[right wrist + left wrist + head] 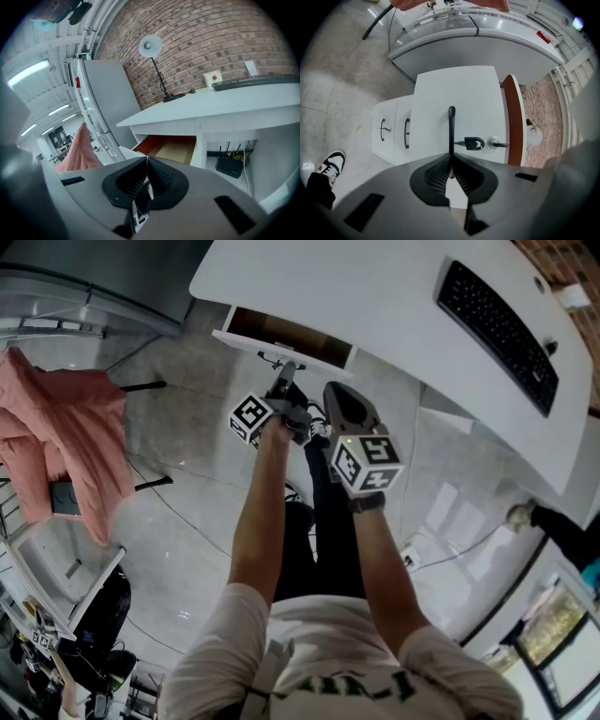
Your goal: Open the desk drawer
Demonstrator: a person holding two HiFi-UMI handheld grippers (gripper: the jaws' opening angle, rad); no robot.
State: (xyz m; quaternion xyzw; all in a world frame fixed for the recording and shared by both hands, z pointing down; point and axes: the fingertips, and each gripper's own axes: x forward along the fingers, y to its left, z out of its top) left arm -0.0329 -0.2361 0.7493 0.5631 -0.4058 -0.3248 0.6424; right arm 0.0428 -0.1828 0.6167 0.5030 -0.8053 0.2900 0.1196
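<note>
The white desk (375, 296) stands on a pale, glossy tiled floor (187, 484), with its back edge to a brick wall (its drawer (281, 334) is pulled out). A black keyboard (497, 329) lies on the desk top, and the base of a white desk lamp (173, 97) sits near the desk's back edge. Under the desk, a black router (229, 164) sits with its cables. A low white drawer cabinet (391, 131) stands on the floor close by the desk.

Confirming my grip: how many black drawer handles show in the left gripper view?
3. One black bar handle on the white drawer front, clamped in the left gripper; two more handles on the white cabinet at left. More may be hidden.
</note>
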